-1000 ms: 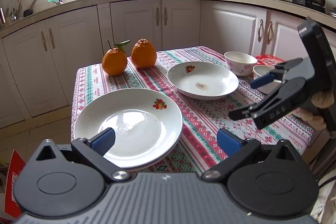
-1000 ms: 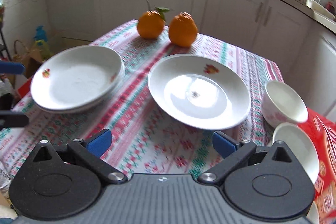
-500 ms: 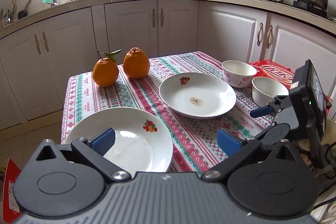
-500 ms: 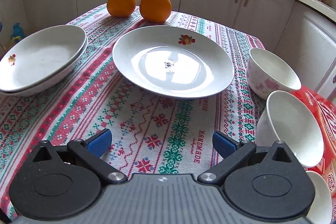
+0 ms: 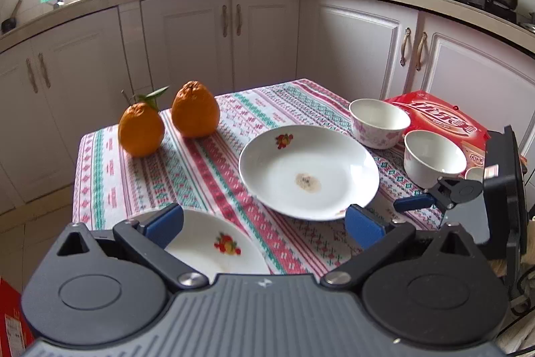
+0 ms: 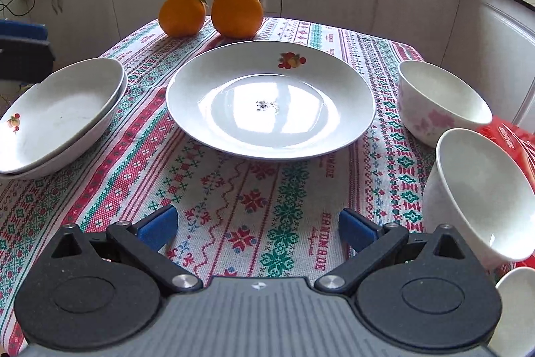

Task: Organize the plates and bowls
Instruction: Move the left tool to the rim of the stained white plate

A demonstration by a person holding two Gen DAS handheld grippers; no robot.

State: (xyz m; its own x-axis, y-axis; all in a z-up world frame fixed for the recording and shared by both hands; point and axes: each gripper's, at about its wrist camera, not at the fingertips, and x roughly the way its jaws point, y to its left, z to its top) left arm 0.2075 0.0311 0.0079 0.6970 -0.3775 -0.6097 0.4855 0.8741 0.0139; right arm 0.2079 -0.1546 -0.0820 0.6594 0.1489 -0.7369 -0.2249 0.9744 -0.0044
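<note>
White china lay across the cloth-covered worktop: a single plate at centre, stacked plates left, two bowls right. Both the right claw and left claw were released, empty. The single plate's near rim probably needed gripping next.

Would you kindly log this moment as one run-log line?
left gripper: open, over stacked plates | right gripper: open, facing single plate | bowls: untouched
</note>
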